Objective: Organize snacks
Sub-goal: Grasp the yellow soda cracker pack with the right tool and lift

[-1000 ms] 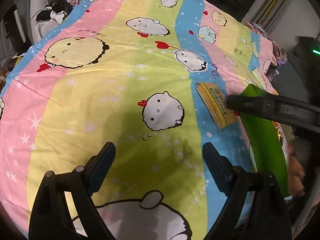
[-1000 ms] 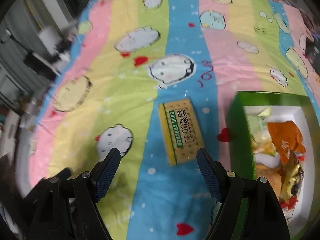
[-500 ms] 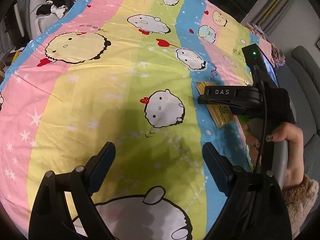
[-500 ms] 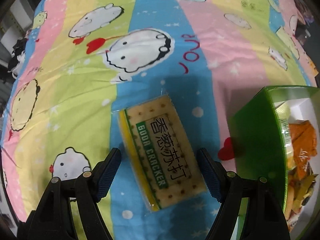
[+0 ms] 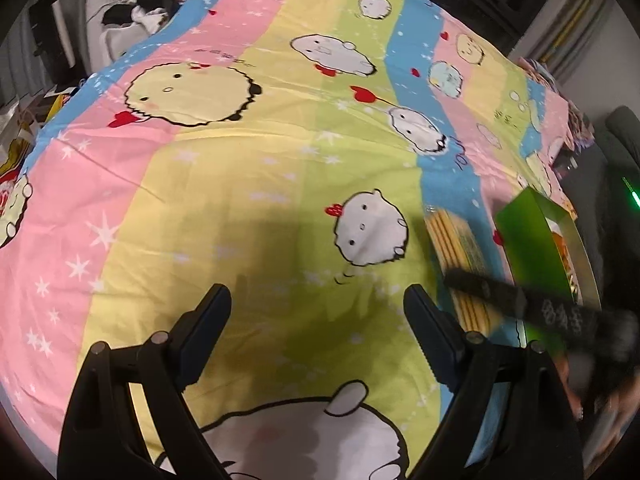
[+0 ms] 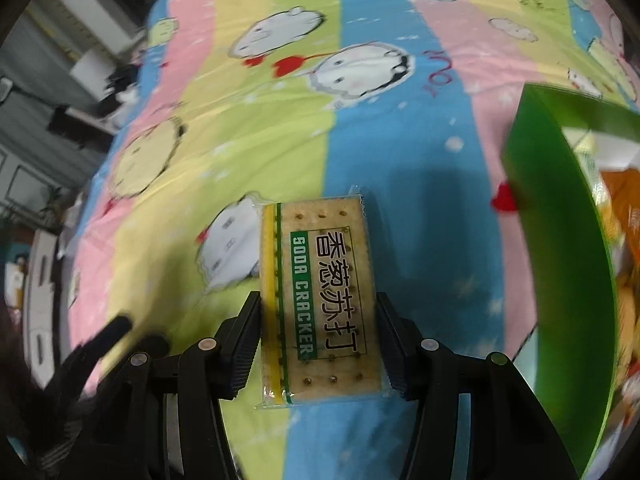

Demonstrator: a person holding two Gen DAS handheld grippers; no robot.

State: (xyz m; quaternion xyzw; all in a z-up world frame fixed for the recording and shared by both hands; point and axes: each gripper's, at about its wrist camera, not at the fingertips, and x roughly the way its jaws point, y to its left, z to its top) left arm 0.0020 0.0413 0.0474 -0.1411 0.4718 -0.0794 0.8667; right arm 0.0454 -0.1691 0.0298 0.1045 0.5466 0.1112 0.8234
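A soda cracker pack (image 6: pixel 320 300), yellow with a green label, lies on the striped cartoon bedsheet (image 6: pixel 420 200). My right gripper (image 6: pixel 318 320) straddles it, its jaws closing, with both pads against the pack's long sides. In the left wrist view the same pack (image 5: pixel 456 240) shows under the blurred right gripper (image 5: pixel 520 304). A green box (image 6: pixel 560 240) with several snack bags (image 6: pixel 624 208) inside stands just right of the pack. My left gripper (image 5: pixel 316 300) hangs open over the bare sheet (image 5: pixel 240 184), with nothing between its fingers.
The green box (image 5: pixel 528 240) sits near the bed's right edge. Dark clothing on white furniture (image 5: pixel 136 12) lies beyond the bed's far left corner. A dark sofa (image 5: pixel 624 140) stands to the right. A hand in a furry cuff (image 5: pixel 600 384) holds the right gripper.
My right gripper dropped down over the cracker pack and its jaws narrowed onto the pack's sides. The left gripper stayed where it was, still open.
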